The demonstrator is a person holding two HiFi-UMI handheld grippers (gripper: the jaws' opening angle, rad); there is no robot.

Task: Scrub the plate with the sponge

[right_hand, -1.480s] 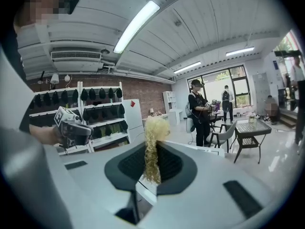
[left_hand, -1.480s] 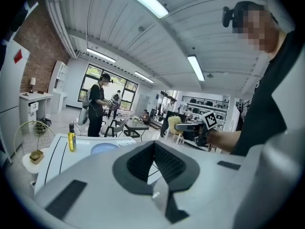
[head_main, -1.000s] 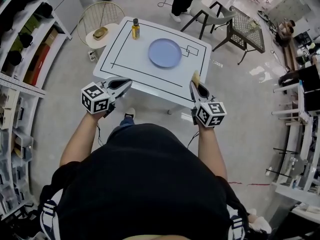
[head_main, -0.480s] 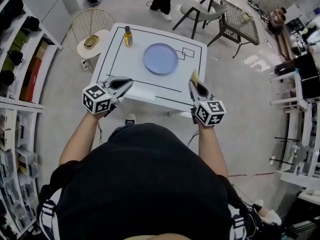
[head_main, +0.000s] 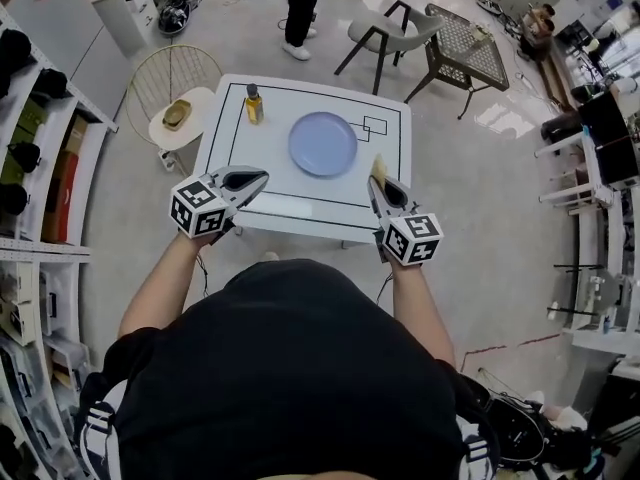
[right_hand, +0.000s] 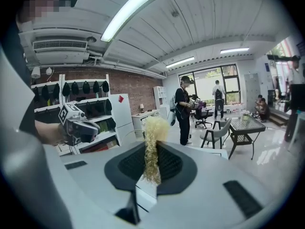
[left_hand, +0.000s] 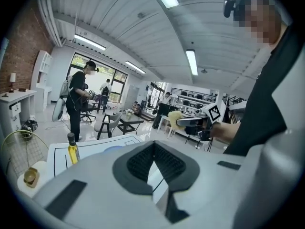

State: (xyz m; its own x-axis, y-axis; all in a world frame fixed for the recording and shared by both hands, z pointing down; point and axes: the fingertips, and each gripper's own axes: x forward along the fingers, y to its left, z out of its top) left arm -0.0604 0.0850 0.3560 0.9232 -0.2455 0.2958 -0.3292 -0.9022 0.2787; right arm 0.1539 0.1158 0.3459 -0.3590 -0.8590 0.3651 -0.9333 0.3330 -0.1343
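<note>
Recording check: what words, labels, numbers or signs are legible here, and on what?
No text can be read in any view.
Left tool, right tool: square black-and-white markers, no letters.
Bottle: any label is too small to read.
Table: drawn black lines only.
Plate, sponge: no print seen.

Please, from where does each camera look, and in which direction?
Head view: on the person's head, steeply down at the table, plate, left gripper, right gripper, forearms, torso.
Left gripper view: along its own shut jaws, across to the right gripper and hand.
Right gripper view: along jaws shut on the sponge, across to the left gripper.
Shared: all three show the sponge.
</note>
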